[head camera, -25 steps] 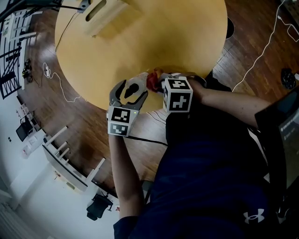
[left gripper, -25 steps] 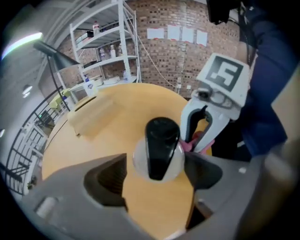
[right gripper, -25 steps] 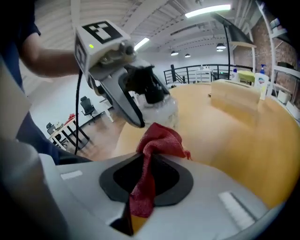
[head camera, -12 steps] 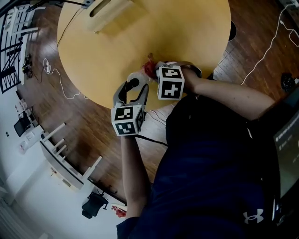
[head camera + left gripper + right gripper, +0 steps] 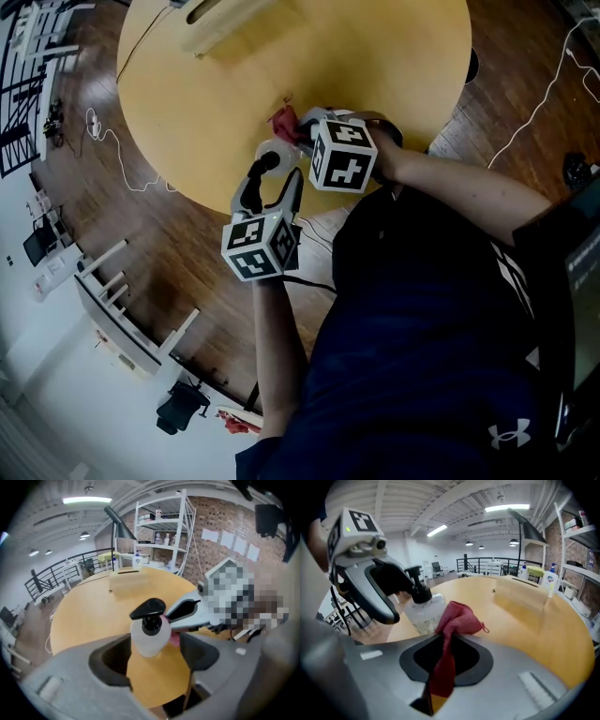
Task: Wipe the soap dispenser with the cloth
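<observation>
Wiping step going on. Clenching red cloth (image 5: pixel 457 618) in right gripper (image 5: pixel 446 644), laying it against soap dispenser (image 5: pixel 150 632) at its 3 o'clock side. Bracketing dispenser loosely with left gripper (image 5: pixel 153 644), released, having just been opening jaws. Standing near table (image 5: pixel 234 84) edge at 6 o'clock. Next, probably: steadying bottle, rubbing cloth around body.

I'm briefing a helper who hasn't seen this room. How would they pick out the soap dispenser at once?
Find the big round wooden table; at its edge nearest the person, right beside the red cloth pinched in the right gripper, stands the soap dispenser. Unlike that soft red cloth, it is a squat, clear, rounded bottle topped with a black pump head.
</observation>
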The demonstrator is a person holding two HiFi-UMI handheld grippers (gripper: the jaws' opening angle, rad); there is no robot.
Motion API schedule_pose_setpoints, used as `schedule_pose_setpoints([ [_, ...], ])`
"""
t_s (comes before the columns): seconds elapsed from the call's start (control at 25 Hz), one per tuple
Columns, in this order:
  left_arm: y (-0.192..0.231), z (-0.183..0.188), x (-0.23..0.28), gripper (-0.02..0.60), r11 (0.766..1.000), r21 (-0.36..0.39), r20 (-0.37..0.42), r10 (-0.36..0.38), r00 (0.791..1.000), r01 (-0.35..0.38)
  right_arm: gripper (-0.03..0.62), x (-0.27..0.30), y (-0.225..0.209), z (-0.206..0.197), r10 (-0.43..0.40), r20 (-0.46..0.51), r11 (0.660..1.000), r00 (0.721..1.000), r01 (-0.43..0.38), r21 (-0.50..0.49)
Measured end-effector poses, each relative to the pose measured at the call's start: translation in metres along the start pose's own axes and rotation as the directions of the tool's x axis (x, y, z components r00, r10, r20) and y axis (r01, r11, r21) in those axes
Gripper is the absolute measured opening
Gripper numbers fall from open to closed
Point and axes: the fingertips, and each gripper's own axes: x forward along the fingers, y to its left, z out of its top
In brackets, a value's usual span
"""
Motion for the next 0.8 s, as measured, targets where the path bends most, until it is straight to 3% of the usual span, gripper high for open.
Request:
schedule_pose_setpoints([
  [0.08, 0.006, -0.001, 0.006, 0.324, 0.997, 0.037, -0.019, 0.072, 0.997, -0.071, 0.057, 0.013, 0.004, -0.016, 0.015, -0.075, 1.000, 0.997, -0.016, -0.021],
  [0.16, 0.016, -0.002, 0.013, 0.309, 0.987, 0.125, -0.032, 0.102, 0.994, -0.097, 0.057, 0.013, 0.021, -0.028, 0.053, -0.115, 0.999, 0.992, -0.054, -0.003],
  [0.24, 0.018, 0.000, 0.016, 0.311, 0.975, 0.216, -0.034, 0.066, 0.997, -0.057, 0.057, 0.003, 0.043, -0.028, 0.104, -0.087, 0.994, 0.991, -0.102, 0.027],
  [0.32, 0.016, 0.001, 0.017, 0.310, 0.947, 0.322, -0.039, -0.002, 0.999, 0.015, 0.058, -0.011, 0.053, -0.014, 0.117, -0.009, 0.991, 0.993, -0.117, 0.062],
  [0.4, 0.015, 0.000, 0.016, 0.308, 0.903, 0.423, -0.057, -0.056, 0.997, 0.075, 0.058, -0.022, 0.043, 0.004, 0.076, 0.063, 0.991, 0.995, -0.082, 0.106],
  [0.48, 0.018, -0.004, 0.013, 0.308, 0.872, 0.480, -0.077, -0.061, 0.995, 0.091, 0.058, -0.024, 0.021, 0.014, 0.003, 0.091, 0.991, 0.996, -0.015, 0.134],
  [0.52, 0.018, -0.004, 0.010, 0.307, 0.879, 0.470, -0.075, -0.054, 0.996, 0.083, 0.058, -0.021, 0.010, 0.013, -0.027, 0.080, 0.991, 0.996, 0.016, 0.134],
  [0.56, 0.018, -0.002, 0.006, 0.309, 0.909, 0.412, -0.053, -0.050, 0.997, 0.067, 0.058, -0.016, 0.001, 0.008, -0.045, 0.055, 0.992, 0.997, 0.038, 0.123],
  [0.64, 0.015, 0.008, -0.002, 0.314, 0.985, 0.171, 0.026, -0.031, 0.999, 0.026, 0.058, 0.000, -0.008, -0.008, -0.062, -0.024, 0.996, 0.998, 0.063, 0.060],
  [0.68, 0.013, 0.010, -0.004, 0.314, 0.998, 0.061, 0.049, -0.008, 0.999, 0.005, 0.058, 0.007, -0.007, -0.017, -0.067, -0.067, 0.998, 0.996, 0.068, 0.016],
  [0.72, 0.011, 0.009, -0.004, 0.314, 1.000, 0.006, 0.053, 0.019, 0.998, -0.019, 0.058, 0.014, -0.002, -0.026, -0.065, -0.102, 0.998, 0.993, 0.064, -0.022],
  [0.8, 0.010, 0.004, 0.004, 0.314, 0.997, 0.029, 0.033, 0.069, 0.997, -0.070, 0.058, 0.019, 0.022, -0.037, -0.021, -0.128, 0.999, 0.992, 0.016, -0.042],
])
